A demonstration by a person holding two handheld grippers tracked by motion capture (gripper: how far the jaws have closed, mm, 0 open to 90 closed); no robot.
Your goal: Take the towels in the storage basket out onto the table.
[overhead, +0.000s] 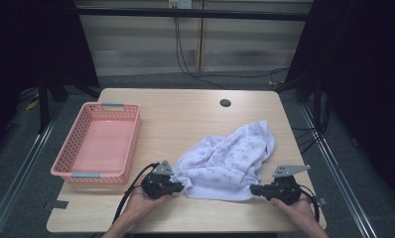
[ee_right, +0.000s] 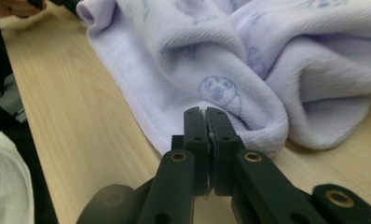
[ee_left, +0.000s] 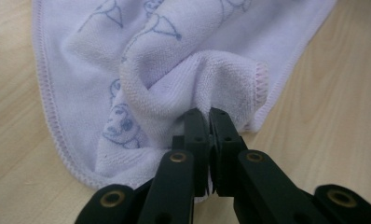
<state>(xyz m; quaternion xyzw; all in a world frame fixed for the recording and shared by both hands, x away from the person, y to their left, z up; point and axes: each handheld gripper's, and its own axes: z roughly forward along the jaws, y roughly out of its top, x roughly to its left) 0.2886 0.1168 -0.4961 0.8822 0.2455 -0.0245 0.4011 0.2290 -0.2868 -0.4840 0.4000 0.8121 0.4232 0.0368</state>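
Observation:
A white towel printed with small blue figures lies crumpled on the right half of the wooden table. My left gripper is at its near left corner. In the left gripper view my left gripper is shut on a bunched fold of the towel. My right gripper is at the near right corner. In the right gripper view my right gripper is shut, its jaws pinching the hemmed edge of the towel. A hand holds each gripper at the table's near edge.
A pink perforated basket stands on the left of the table with nothing in it. A round cable hole sits near the far edge. Bare wood lies between the basket and the towel. Cables hang behind the table.

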